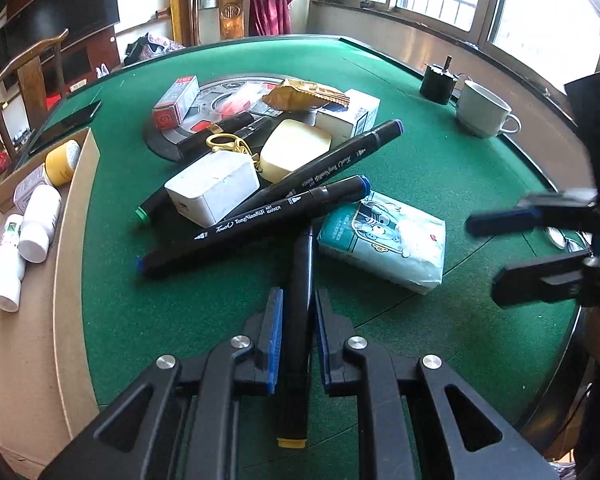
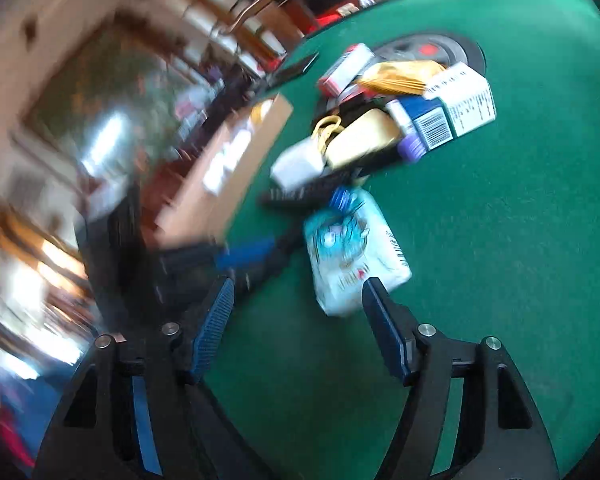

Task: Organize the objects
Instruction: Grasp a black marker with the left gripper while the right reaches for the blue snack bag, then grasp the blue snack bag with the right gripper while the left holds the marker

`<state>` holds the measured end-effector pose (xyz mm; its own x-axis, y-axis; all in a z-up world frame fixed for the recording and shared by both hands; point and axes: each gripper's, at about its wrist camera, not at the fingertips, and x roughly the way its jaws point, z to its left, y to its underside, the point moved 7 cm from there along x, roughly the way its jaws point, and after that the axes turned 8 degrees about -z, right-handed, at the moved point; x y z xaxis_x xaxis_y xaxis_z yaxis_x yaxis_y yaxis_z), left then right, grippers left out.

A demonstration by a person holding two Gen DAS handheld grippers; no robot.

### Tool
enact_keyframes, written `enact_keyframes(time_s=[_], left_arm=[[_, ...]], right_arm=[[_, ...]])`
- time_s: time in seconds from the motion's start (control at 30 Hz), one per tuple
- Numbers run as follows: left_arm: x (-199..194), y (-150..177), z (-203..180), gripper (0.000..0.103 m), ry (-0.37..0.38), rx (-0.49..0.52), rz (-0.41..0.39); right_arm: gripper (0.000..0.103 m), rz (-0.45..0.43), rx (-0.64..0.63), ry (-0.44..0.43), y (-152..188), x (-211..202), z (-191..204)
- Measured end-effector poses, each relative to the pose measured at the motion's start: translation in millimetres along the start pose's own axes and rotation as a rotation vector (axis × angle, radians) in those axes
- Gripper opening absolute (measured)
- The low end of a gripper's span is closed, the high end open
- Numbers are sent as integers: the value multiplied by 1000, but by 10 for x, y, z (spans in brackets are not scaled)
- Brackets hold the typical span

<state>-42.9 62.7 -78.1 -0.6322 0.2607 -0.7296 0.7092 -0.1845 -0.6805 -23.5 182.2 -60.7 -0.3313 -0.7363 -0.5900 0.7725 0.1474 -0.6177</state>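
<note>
In the left wrist view my left gripper [image 1: 297, 302] is shut on a black marker [image 1: 300, 320] with a yellow end cap, held lengthwise between the blue pads. Ahead of it lie two more black art markers [image 1: 260, 220], a white box [image 1: 214, 192], a pale yellow case [image 1: 294, 150] and a tissue pack [image 1: 384, 240] on the green felt table [image 1: 440, 168]. My right gripper [image 1: 482, 254] shows at the right edge, open. In the blurred right wrist view my right gripper [image 2: 298, 292] stands wide open just short of the tissue pack [image 2: 352, 248], nothing between its fingers.
A cardboard tray [image 1: 80, 208] at the left holds white bottles [image 1: 40, 224] and a yellow tub [image 1: 62, 162]. A white cup [image 1: 484, 110] and a black cylinder [image 1: 438, 82] stand at the far right. Boxes and a snack packet [image 1: 304, 94] crowd the round centre panel. A phone [image 1: 70, 124] lies far left.
</note>
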Motion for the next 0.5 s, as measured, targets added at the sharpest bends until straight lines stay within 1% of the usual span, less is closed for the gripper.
enact_keyframes(time_s=[0.07, 0.1, 0.13, 0.2, 0.27, 0.3, 0.33, 0.37, 0.43, 0.47, 0.5], left_arm=[[-5, 3, -2, 15, -7, 0, -3], [-9, 7, -5, 15, -10, 3, -2], [-14, 12, -9, 15, -15, 7, -1], [-14, 10, -4, 16, -16, 9, 1], [-12, 10, 0, 16, -15, 14, 1], [-11, 8, -3, 16, -18, 18, 1], [-10, 6, -7, 16, -21, 23, 2], [-7, 6, -10, 16, -24, 26, 2], [-2, 1, -17, 16, -30, 33, 2], [0, 0, -24, 16, -35, 40, 2], [4, -4, -33, 16, -40, 47, 1]], right_arm=[[68, -16, -123, 156, -16, -24, 42], [68, -14, -159, 203, -39, -8, 46], [68, 1, -176, 227, -64, 37, 37], [68, 29, -182, 244, -107, 150, -6], [68, 63, -207, 292, -134, 301, -73], [68, 74, -218, 318, -197, 380, -183], [68, 79, -232, 339, -202, 443, -206], [68, 79, -237, 339, -210, 494, -215], [68, 31, -236, 337, -250, 498, -192], [67, 32, -233, 351, -237, 534, -193], [58, 28, -245, 370, -226, 560, -189]])
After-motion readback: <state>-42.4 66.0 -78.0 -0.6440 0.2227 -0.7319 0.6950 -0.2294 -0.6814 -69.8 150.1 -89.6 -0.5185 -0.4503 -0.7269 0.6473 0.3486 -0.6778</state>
